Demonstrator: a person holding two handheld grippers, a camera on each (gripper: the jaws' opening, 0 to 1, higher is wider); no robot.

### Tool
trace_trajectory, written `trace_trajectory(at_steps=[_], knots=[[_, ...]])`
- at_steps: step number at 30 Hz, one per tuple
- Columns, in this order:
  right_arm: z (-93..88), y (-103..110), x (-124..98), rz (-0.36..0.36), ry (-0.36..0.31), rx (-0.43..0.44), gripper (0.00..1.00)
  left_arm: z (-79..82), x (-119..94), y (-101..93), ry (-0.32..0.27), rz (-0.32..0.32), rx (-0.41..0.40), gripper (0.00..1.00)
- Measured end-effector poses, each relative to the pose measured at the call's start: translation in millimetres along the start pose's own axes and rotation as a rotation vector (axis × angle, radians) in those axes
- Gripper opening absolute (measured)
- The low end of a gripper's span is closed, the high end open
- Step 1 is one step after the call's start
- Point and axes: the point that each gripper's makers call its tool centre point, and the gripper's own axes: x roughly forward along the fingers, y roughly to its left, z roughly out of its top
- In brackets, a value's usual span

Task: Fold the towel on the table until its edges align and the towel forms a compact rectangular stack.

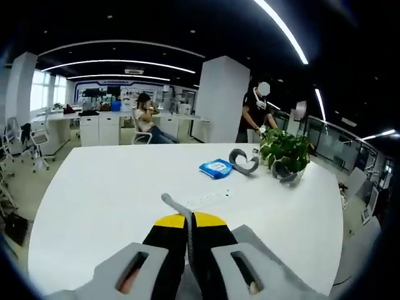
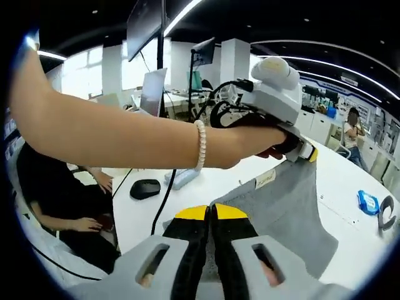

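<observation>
Both sets of fingers were pressed together on cloth: the right gripper (image 2: pixel 210 220) pinched a near edge of the grey towel (image 2: pixel 281 206), and the left gripper (image 1: pixel 187 230) pinched another edge, a thin grey strip of it rising between its yellow-tipped fingers (image 1: pixel 169 220). In the right gripper view the left gripper (image 2: pixel 299 149) was up and to the far side, so the towel hung slack between the two, lifted off the white table (image 2: pixel 350 181). I judged it a mid-fold carry, with the edges not yet matched; next, the lifted edge would need bringing over to meet its opposite and laying flat. Room looked ample on the bare tabletop ahead, though a blue packet (image 1: pixel 216 167), a grey curved object (image 1: pixel 244 164) and a potted plant (image 1: pixel 284 153) sat farther off, and a black mouse (image 2: pixel 145 188) lay near the left edge.
</observation>
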Motion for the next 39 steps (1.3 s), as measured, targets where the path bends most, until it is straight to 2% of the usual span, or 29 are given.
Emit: trace_trajectory(at_steps=[6, 9, 10, 14, 18, 29, 33, 36, 39], knots=[[-16.9, 5.5, 24.2, 0.050, 0.046, 0.009, 0.00, -24.0, -0.4, 27.7, 0.025, 0.034, -0.024, 0.02], [-24.1, 6.6, 32.2, 0.067, 0.063, 0.023, 0.00, -41.1, 2.7, 40.4, 0.047, 0.049, -0.038, 0.02], [-30.6, 6.1, 39.2, 0.076, 0.078, 0.035, 0.00, -43.2, 3.1, 41.6, 0.050, 0.050, -0.037, 0.02], [-41.9, 6.8, 49.9, 0.105, 0.095, 0.050, 0.00, -67.5, 9.8, 56.2, 0.082, 0.063, -0.021, 0.02], [-55.9, 6.5, 62.5, 0.123, 0.132, 0.038, 0.00, -87.0, 13.6, 65.0, 0.106, 0.075, -0.025, 0.02], [-75.5, 14.8, 91.6, 0.163, 0.196, 0.053, 0.00, -119.6, 20.1, 87.5, 0.154, 0.101, -0.064, 0.03], [-84.8, 18.3, 99.7, 0.178, 0.214, 0.026, 0.01, -130.8, 19.4, 90.3, 0.172, 0.106, -0.081, 0.03], [-88.6, 18.4, 105.2, 0.183, 0.213, 0.014, 0.03, -139.5, 18.2, 92.5, 0.184, 0.110, -0.087, 0.06], [-89.0, 19.5, 107.8, 0.193, 0.209, 0.019, 0.08, -146.1, 15.9, 95.1, 0.188, 0.117, -0.126, 0.08]])
